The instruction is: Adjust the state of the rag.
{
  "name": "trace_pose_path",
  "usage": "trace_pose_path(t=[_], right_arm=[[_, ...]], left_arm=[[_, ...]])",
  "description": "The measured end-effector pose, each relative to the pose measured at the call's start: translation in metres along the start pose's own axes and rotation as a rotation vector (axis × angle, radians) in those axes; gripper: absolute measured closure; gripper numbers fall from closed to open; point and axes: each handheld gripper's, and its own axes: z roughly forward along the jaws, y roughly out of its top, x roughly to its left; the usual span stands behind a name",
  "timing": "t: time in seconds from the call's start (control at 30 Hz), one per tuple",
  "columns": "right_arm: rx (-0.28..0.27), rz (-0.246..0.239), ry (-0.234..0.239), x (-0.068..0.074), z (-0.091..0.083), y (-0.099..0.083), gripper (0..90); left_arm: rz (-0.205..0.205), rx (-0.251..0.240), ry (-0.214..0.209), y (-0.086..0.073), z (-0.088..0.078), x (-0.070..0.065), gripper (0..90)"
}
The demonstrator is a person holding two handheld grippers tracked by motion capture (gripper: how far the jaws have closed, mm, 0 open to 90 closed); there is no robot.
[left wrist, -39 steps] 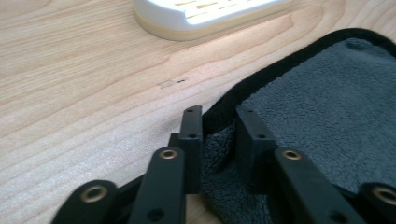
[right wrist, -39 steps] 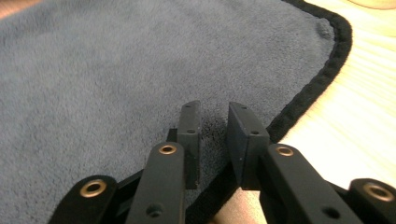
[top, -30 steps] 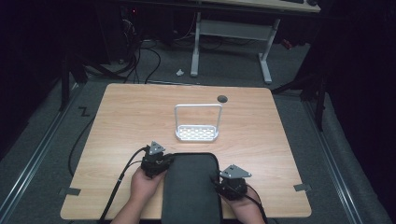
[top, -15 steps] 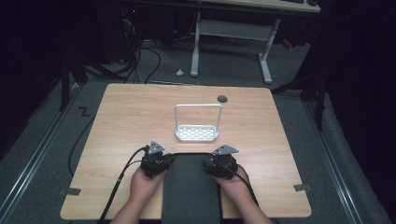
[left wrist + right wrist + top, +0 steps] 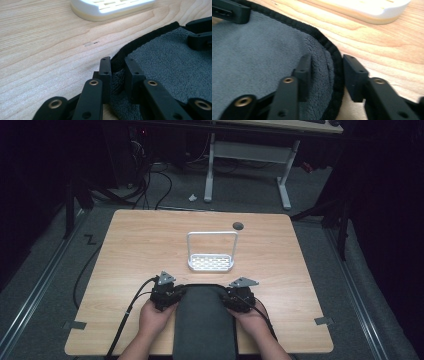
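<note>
A dark grey towel [image 5: 205, 320] with a black hem lies at the front middle of the wooden table [image 5: 140, 245] and hangs over its near edge. My left gripper [image 5: 167, 292] is at the towel's far left corner. In the left gripper view the jaws [image 5: 117, 60] stand close together, with the towel [image 5: 162, 57] hem pinched between them. My right gripper [image 5: 239, 296] is at the far right corner. Its jaws [image 5: 327, 58] stand wider apart and straddle the hem of the towel [image 5: 262, 50], one jaw on the cloth and one on the wood.
A white slotted tray with an upright wire loop [image 5: 211, 262] stands at mid-table, just beyond the towel; its base [image 5: 110, 7] is close ahead of both grippers. A dark round hole [image 5: 238, 225] sits near the far edge. Cables and desk legs lie on the floor beyond.
The right gripper has moved left and forward from the towel's right side to its far right corner. The left gripper has stayed at the far left corner.
</note>
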Motion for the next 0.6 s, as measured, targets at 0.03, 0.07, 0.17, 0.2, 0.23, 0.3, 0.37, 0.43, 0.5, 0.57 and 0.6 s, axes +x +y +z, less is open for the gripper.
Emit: trace_pose_path(t=[0.03, 0.07, 0.17, 0.2, 0.23, 0.3, 0.37, 0.43, 0.5, 0.57, 0.6], right_arm=[[0.002, 0.006, 0.003, 0.001, 0.000, 0.000, 65.9], [0.000, 0.005, 0.006, 0.002, 0.000, -0.001, 67.8], [-0.007, 0.007, 0.018, 0.003, -0.001, -0.003, 71.5], [-0.013, 0.007, 0.022, 0.003, -0.001, -0.004, 73.0], [-0.015, 0.006, 0.027, 0.002, -0.002, -0.004, 74.8], [-0.026, 0.002, 0.035, 0.002, -0.002, -0.006, 76.6], [-0.031, -0.017, 0.033, 0.003, -0.002, -0.007, 77.5], [-0.042, -0.042, 0.019, 0.005, -0.004, -0.007, 78.1], [-0.060, -0.052, 0.010, 0.008, -0.007, -0.008, 78.2], [-0.080, -0.041, 0.013, 0.008, -0.011, -0.008, 78.2], [-0.091, -0.032, 0.018, 0.007, -0.013, -0.009, 78.2]], left_arm=[[0.002, -0.002, -0.002, 0.000, 0.000, 0.000, 77.9], [0.002, -0.001, -0.003, 0.000, 0.000, 0.000, 78.1], [-0.003, 0.001, -0.011, 0.000, 0.000, 0.001, 78.2], [-0.004, 0.002, -0.013, 0.000, 0.000, 0.001, 78.3], [-0.006, 0.003, -0.015, 0.000, 0.000, 0.001, 78.2], [-0.006, 0.002, -0.016, 0.000, 0.000, 0.001, 78.2], [0.001, -0.002, -0.012, -0.001, -0.001, 0.000, 78.2], [0.007, -0.010, -0.007, -0.001, -0.002, -0.001, 78.1], [0.006, -0.020, -0.012, -0.001, -0.003, 0.000, 78.1], [-0.003, -0.031, -0.023, -0.001, -0.004, 0.001, 78.2], [-0.006, -0.040, -0.024, -0.001, -0.005, 0.001, 78.3]])
